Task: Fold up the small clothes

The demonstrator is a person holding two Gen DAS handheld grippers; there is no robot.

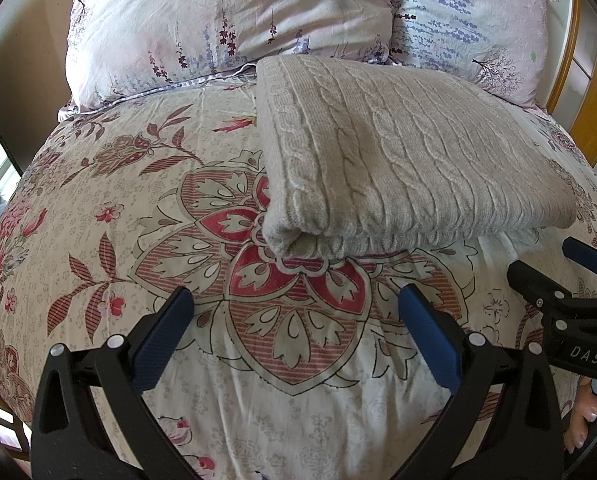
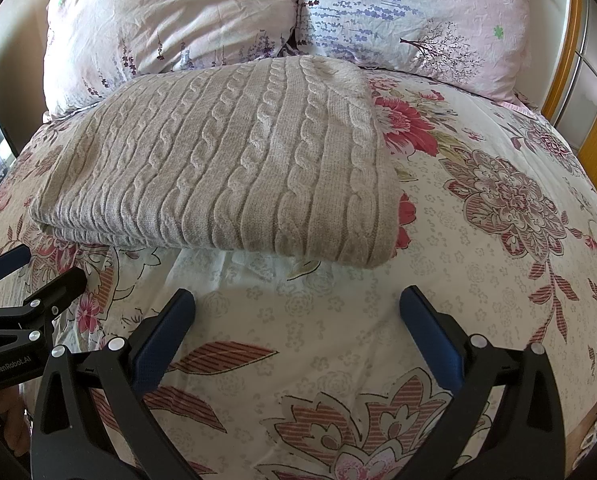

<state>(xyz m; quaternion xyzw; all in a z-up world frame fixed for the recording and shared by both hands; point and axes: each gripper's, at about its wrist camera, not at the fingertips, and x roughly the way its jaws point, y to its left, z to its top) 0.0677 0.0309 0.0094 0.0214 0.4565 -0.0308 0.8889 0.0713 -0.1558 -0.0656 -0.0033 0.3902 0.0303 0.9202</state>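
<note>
- Left tongs [image 1: 294,312]: spread, empty, just short of sweater's [image 1: 398,160] rolled near-left corner.
- Sweater folded on bed [image 1: 98,220], below pillows [image 1: 226,20].
- Right tongs [image 2: 296,312]: spread, empty.
- Risk: nudge/snag on thick knit could unroll fold.

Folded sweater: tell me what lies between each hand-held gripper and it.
Nothing visible. Only bare floral duvet separates the open left hand-held gripper from the folded sweater, and the same holds for the open right hand-held gripper. Both grippers are apart from the knit.
</note>
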